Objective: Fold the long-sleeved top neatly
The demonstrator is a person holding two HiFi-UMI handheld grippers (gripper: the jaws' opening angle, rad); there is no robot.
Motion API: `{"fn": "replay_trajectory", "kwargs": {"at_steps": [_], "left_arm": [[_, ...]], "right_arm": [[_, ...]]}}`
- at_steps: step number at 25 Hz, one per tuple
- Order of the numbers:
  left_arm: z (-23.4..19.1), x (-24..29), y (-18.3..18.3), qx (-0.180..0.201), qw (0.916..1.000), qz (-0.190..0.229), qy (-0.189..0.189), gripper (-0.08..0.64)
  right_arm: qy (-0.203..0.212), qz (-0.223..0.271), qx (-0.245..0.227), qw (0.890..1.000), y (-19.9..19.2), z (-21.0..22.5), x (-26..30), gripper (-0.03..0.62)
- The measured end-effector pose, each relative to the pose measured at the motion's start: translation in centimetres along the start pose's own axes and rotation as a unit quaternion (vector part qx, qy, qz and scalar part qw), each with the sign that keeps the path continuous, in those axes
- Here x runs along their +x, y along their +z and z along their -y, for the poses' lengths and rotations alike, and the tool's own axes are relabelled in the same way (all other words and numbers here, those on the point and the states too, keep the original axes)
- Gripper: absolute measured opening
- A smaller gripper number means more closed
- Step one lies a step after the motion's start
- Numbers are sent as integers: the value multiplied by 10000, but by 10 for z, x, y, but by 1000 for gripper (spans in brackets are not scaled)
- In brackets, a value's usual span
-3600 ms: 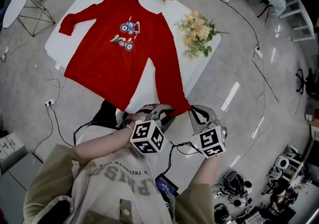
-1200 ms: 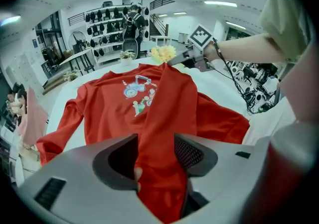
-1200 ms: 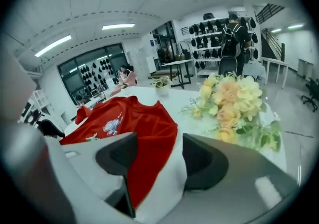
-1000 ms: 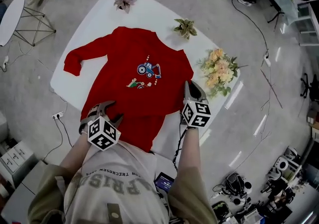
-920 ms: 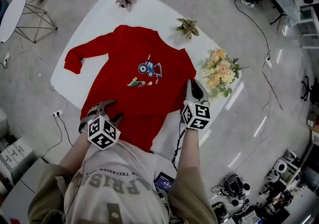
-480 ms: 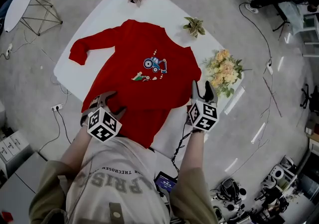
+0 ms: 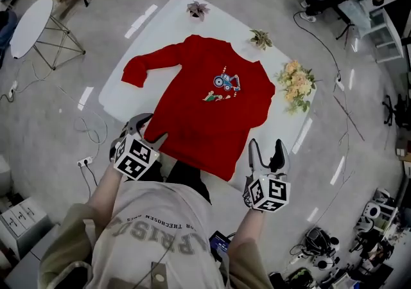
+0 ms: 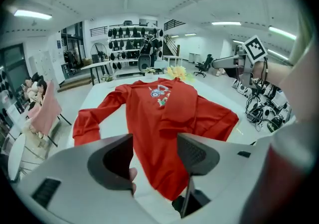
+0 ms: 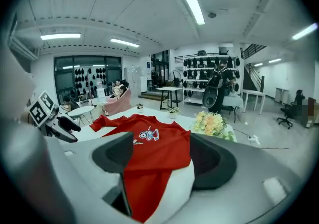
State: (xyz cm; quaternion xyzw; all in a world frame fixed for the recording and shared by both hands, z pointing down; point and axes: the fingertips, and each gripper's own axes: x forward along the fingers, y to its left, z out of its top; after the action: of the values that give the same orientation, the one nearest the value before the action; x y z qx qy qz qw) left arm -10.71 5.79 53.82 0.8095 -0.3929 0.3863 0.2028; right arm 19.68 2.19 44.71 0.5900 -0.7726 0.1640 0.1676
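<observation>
- Nearest the wearer, left gripper: its 2 jaws stand apart, having just been opening, with nothing held between the pads. It sits at the table's near-left edge, just beside the top's lower side.
- Right gripper: jaws wide apart, having just been opening, and empty. It is held off the table's near-right edge, clear of the cloth.
- Red long-sleeved top: lies flat, print upward, on the white table. 1 sleeve stretches out to the left, the other is folded across the body, and the hem reaches the near edge.
- Bouquet: on the table's right side, near the top's shoulder.
- Small plant and second small plant: along the far edge.
- Round side table: on the floor, well apart, far left.
</observation>
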Motion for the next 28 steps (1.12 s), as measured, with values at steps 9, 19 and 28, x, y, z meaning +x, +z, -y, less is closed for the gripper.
{"fn": "replay_trajectory", "kwargs": {"at_steps": [9,19,28], "left_arm": [[-62,-75,-54,-86,9995,210,219,261],[-89,-81,-56,-40,9965,111,823,261],[-148,-81,-55,202,9964,-55,827,261]], "right_arm": [[26,123,20,9999,-21,-142,-61,347],[1146,381,-462,9916,-16,-214,-18,347],[1763,324,-1766,9678,6,-308,54,345]]}}
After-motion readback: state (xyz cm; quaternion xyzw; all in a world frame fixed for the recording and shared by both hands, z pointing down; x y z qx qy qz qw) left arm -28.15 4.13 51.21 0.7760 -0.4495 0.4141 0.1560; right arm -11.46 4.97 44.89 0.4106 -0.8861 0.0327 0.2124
